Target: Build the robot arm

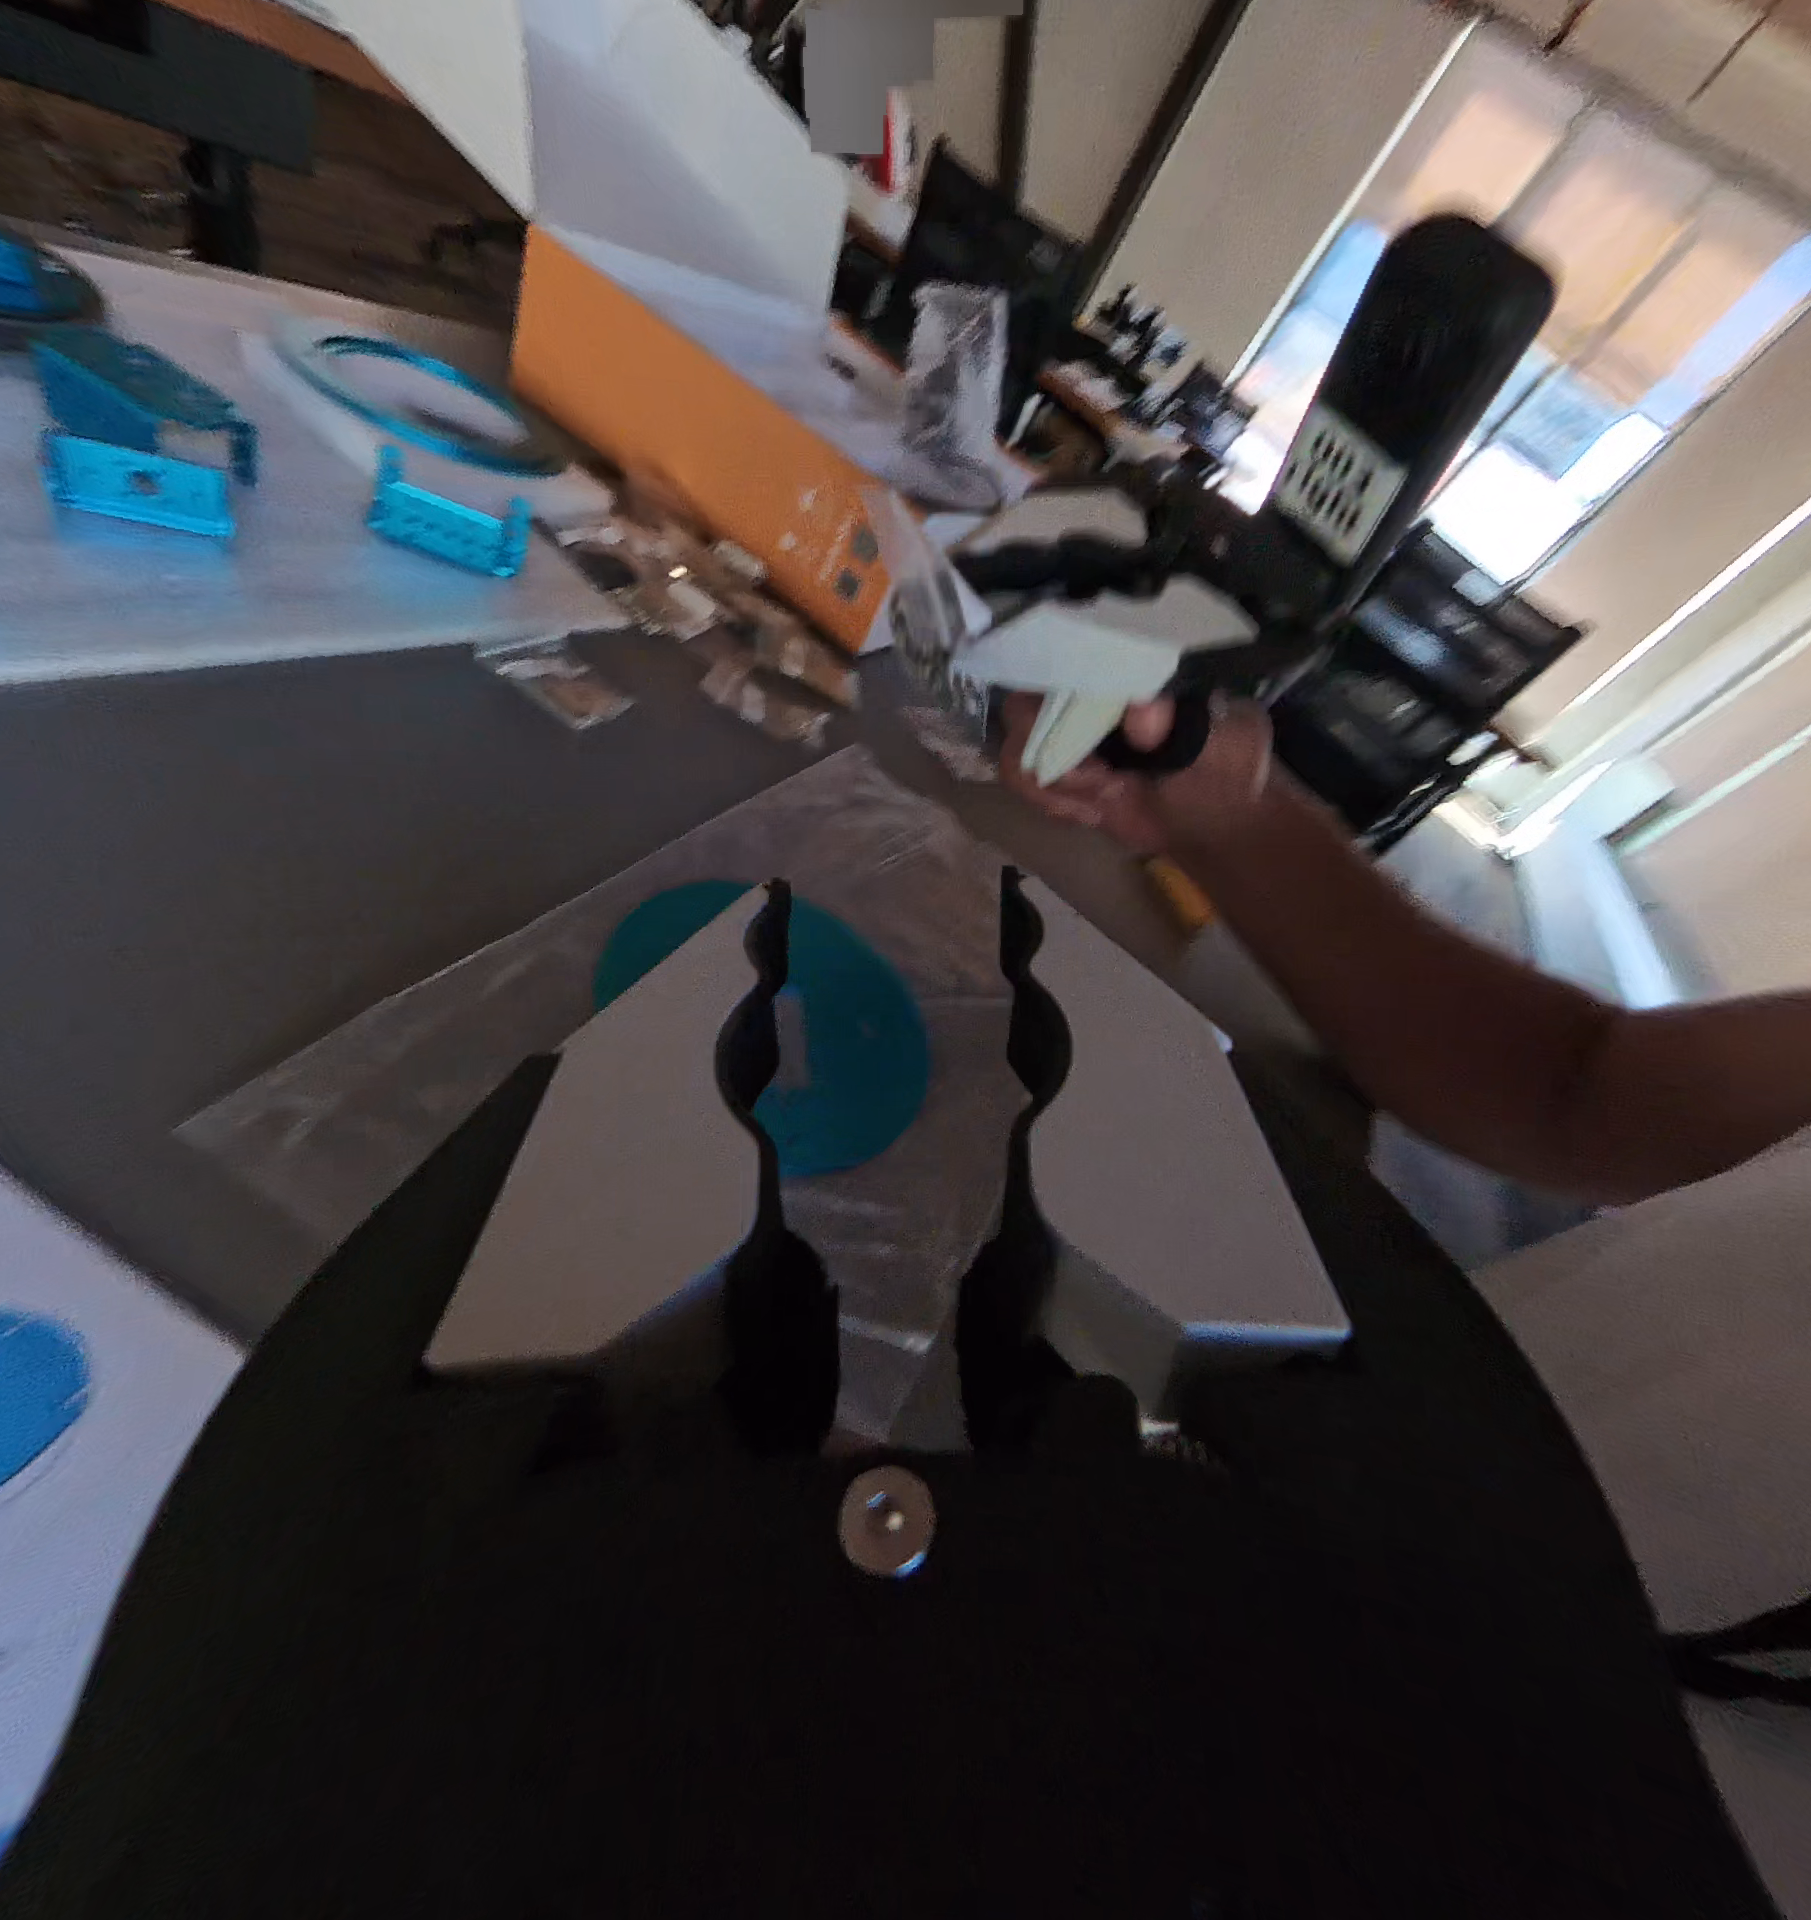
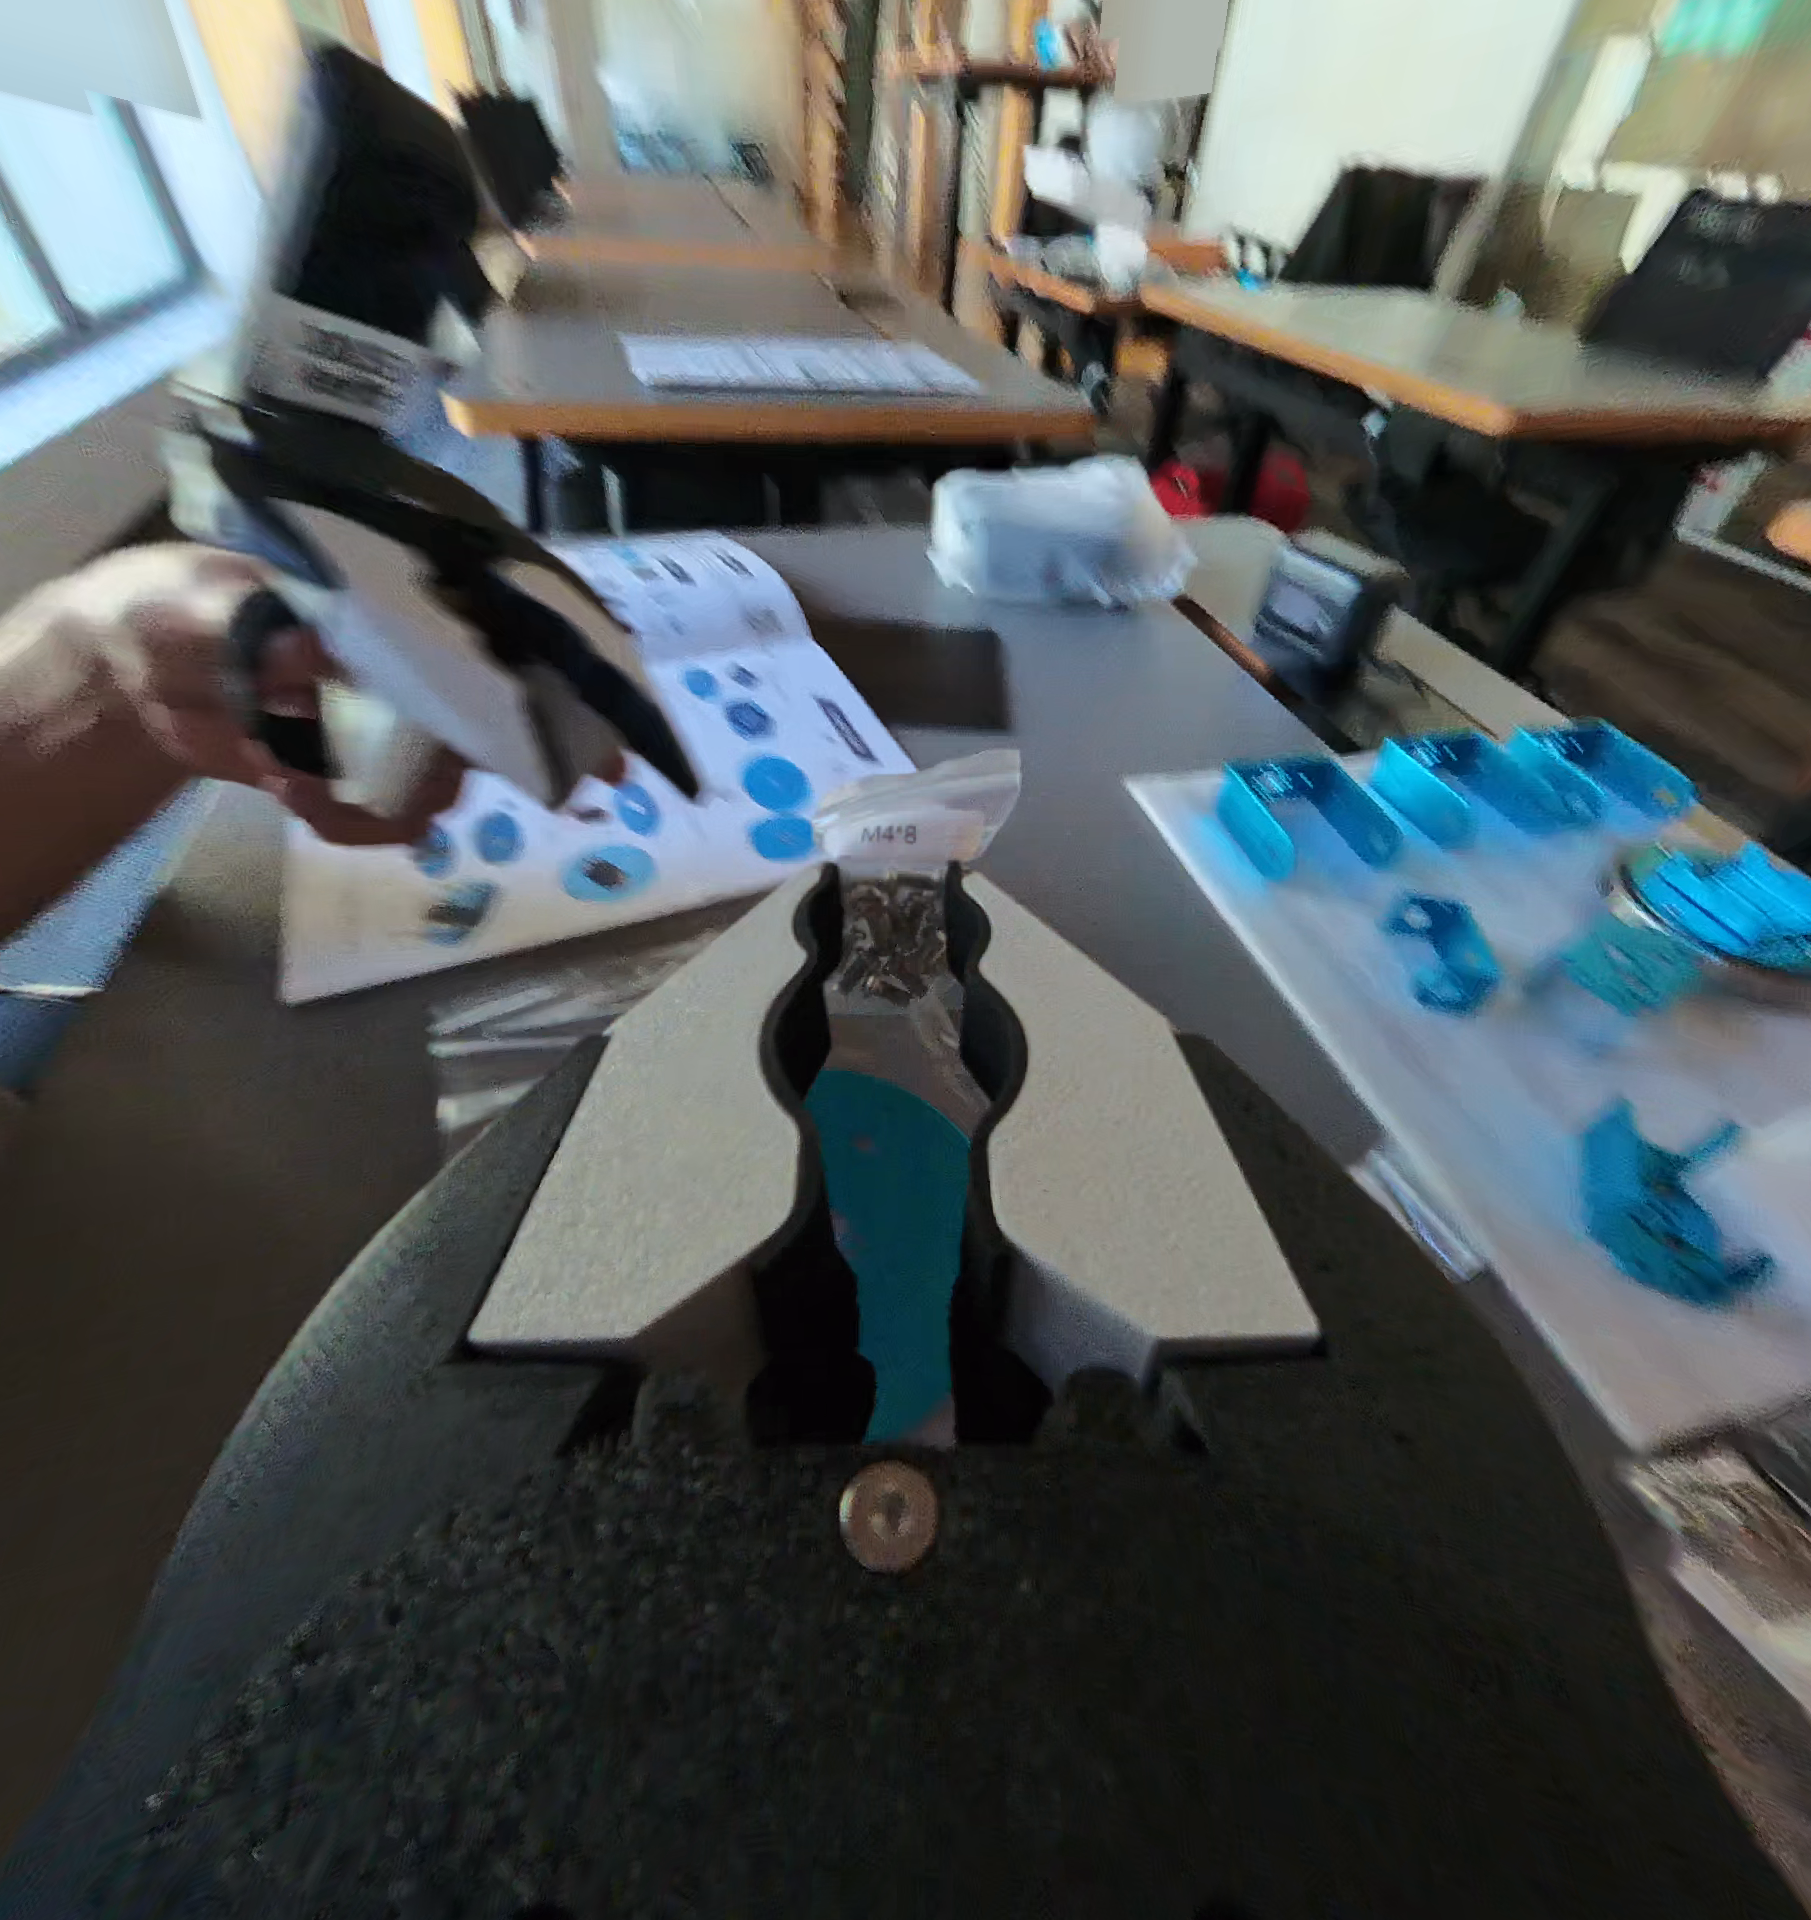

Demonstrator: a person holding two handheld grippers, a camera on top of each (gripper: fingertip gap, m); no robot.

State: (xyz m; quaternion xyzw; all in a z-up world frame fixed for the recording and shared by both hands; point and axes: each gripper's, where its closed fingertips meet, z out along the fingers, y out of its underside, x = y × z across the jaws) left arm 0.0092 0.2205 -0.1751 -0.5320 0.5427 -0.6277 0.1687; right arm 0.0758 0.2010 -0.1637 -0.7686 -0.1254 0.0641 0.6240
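My right gripper (image 2: pixel 896 906) is shut on a small clear bag of screws (image 2: pixel 893 935) with a white label strip on top, and holds it upright above the dark table. Below it a teal disc (image 2: pixel 885 1205) shows through the gap between the fingers. My left gripper (image 1: pixel 893 888) is open and empty, and hovers over a clear plastic bag (image 1: pixel 527 1049) that holds the teal disc (image 1: pixel 849 1081). The right gripper also shows in the left wrist view (image 1: pixel 974 665), held by a hand, with the bag at its tip. The left gripper shows in the right wrist view (image 2: pixel 631 784), blurred.
Several blue metal brackets (image 2: pixel 1306 816) lie on a white sheet (image 2: pixel 1503 1195) at the right; they also show in the left wrist view (image 1: pixel 142 488). An open picture booklet (image 2: pixel 693 727), an orange box (image 1: pixel 693 436), small hardware bags (image 1: pixel 672 613) and a wrapped bundle (image 2: pixel 1057 540) lie on the table. Tip to tip, the grippers are about 8 cm apart.
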